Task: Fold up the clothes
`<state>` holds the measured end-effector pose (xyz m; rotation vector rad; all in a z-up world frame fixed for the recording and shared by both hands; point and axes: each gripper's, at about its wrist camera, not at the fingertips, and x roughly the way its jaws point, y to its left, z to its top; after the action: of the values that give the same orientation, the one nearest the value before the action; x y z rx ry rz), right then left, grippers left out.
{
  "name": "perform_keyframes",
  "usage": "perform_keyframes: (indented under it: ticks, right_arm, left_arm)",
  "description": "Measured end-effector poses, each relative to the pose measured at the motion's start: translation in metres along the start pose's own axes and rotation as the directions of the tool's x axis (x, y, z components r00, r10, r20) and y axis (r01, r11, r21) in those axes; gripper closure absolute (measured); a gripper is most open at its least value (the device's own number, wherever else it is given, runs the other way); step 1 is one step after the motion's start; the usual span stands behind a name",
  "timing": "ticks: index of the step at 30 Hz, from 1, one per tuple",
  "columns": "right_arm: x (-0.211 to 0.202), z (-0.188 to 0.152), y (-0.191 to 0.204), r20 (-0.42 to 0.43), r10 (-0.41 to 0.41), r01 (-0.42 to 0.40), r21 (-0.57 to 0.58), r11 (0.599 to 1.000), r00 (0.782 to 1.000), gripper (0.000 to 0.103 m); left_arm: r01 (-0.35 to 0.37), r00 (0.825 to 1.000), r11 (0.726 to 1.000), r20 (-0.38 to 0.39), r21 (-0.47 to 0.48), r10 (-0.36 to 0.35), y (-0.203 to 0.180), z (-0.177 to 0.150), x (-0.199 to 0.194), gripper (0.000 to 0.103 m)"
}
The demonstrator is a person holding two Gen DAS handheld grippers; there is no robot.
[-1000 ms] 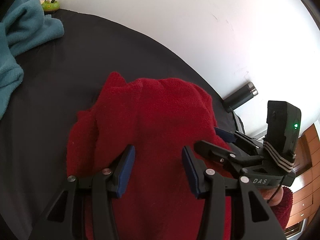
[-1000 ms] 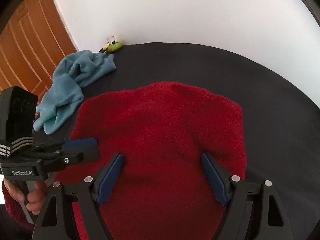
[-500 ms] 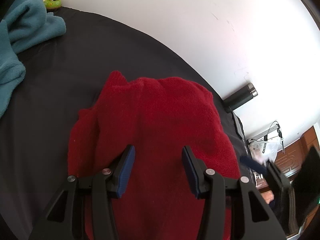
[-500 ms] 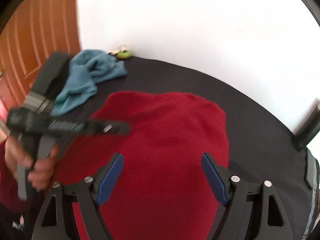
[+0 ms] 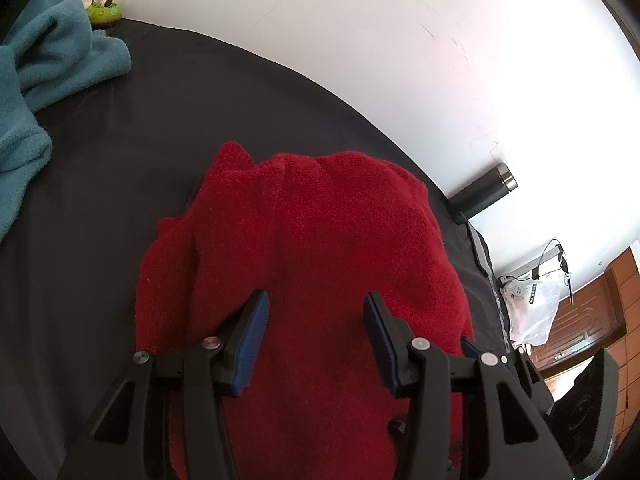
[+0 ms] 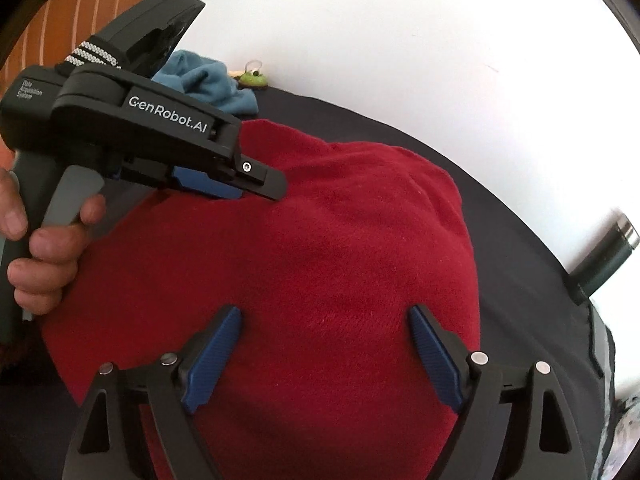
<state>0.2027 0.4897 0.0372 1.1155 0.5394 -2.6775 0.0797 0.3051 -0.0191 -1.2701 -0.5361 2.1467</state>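
A: Well, where does the red garment [image 5: 320,248] lie against the fingers?

B: Centre frame in both views, spread on a black sheet [image 5: 100,208]. The left gripper [image 5: 316,312] hangs above it, blue pads [image 5: 253,332] apart, nothing pinched. The right gripper [image 6: 324,328] hovers over it too, jaws opening, only cloth beneath, none gripped.

A: Anything around it?

B: A teal garment [image 5: 44,76] sits crumpled at upper left of the left view, a green trinket [image 5: 103,11] beside it by the white wall [image 5: 380,40]. A dark flask [image 5: 482,194] stands at right. In the right view, a hand [image 6: 40,248] holds the left gripper, covering the red cloth's upper left edge.

A: Textures?

B: Red is fuzzy knit, softly mounded; teal is fleecy; the sheet is smooth.
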Motion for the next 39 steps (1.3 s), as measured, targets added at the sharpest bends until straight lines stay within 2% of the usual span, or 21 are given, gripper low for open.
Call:
perform_keyframes:
  ticks: [5, 8, 12, 14, 16, 18, 23, 29, 31, 34, 39]
  right_arm:
    - [-0.009, 0.002, -0.005, 0.002, 0.009, -0.009, 0.019, 1.0, 1.0, 0.015]
    - [-0.033, 0.003, -0.008, 0.04, 0.048, -0.051, 0.074, 0.996, 0.998, 0.015]
    - [-0.058, -0.005, 0.007, 0.092, 0.086, -0.092, 0.058, 0.994, 0.992, 0.015]
    - [-0.056, -0.013, 0.022, 0.072, 0.097, -0.097, 0.002, 0.995, 0.993, 0.015]
    - [-0.048, -0.022, 0.039, 0.051, 0.019, -0.015, -0.077, 0.997, 0.999, 0.015]
    - [-0.042, -0.027, 0.048, 0.044, -0.028, 0.033, -0.114, 0.993, 0.999, 0.014]
    - [-0.035, -0.032, 0.056, 0.031, -0.067, 0.071, -0.15, 0.986, 0.997, 0.012]
    - [-0.041, -0.029, 0.059, 0.046, -0.076, 0.082, -0.125, 0.989, 0.996, 0.012]
    - [-0.053, -0.024, 0.059, 0.074, -0.054, 0.06, -0.079, 0.995, 0.996, 0.012]
    - [-0.071, -0.017, 0.065, 0.133, 0.021, -0.014, -0.051, 0.999, 0.991, 0.012]
    - [-0.072, -0.014, 0.098, 0.142, 0.075, -0.053, -0.154, 0.987, 0.987, 0.012]
  left_arm:
    - [0.003, 1.0, 1.0, -0.001, 0.0, -0.003, 0.0, 0.001, 0.001, 0.049]
    - [0.005, 1.0, 1.0, -0.002, -0.004, -0.005, 0.0, 0.001, 0.001, 0.049]
    - [0.0, 1.0, 1.0, -0.003, -0.001, 0.0, -0.001, 0.001, 0.0, 0.049]
    - [0.0, 1.0, 1.0, -0.003, 0.0, 0.0, -0.001, 0.0, 0.0, 0.049]
    - [0.0, 1.0, 1.0, -0.003, 0.0, 0.0, -0.001, 0.0, 0.0, 0.049]
    - [0.0, 1.0, 1.0, -0.002, 0.001, 0.0, -0.001, 0.0, 0.0, 0.049]
    - [0.003, 1.0, 1.0, -0.003, 0.001, -0.003, 0.0, 0.0, -0.001, 0.049]
    - [0.018, 1.0, 1.0, -0.025, -0.017, -0.018, 0.002, 0.002, -0.004, 0.049]
    - [0.031, 0.999, 0.999, -0.036, -0.029, -0.032, 0.003, 0.003, -0.011, 0.043]
    - [0.039, 0.999, 0.999, -0.026, -0.013, -0.039, 0.001, 0.006, -0.023, 0.033]
    - [-0.044, 0.996, 0.997, 0.083, 0.062, 0.039, -0.005, 0.007, -0.054, 0.025]
